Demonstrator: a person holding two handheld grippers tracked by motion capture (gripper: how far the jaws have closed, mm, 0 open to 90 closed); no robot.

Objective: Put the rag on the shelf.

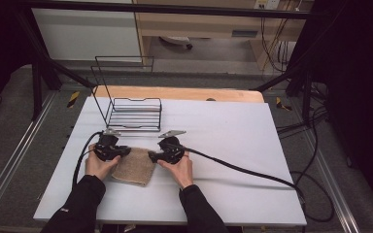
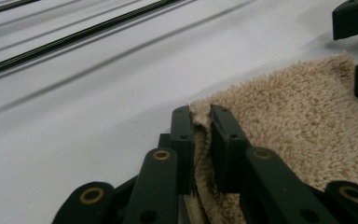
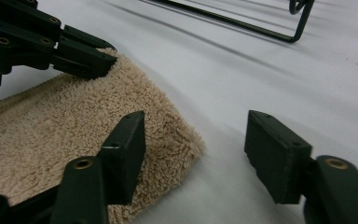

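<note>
Folded beige towel (image 1: 135, 166) lay on white worktop (image 1: 233, 131) before wire rack (image 1: 135, 114); left tool (image 2: 202, 122) pinched its far-left corner; right tool (image 3: 196, 140) gaped wide astride far-right corner; advisable: close fully on cloth before lifting evenly.

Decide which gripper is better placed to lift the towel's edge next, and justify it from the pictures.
Left. The left gripper is shut on the towel edge, while the right gripper stands open at a corner, gripping nothing.
</note>
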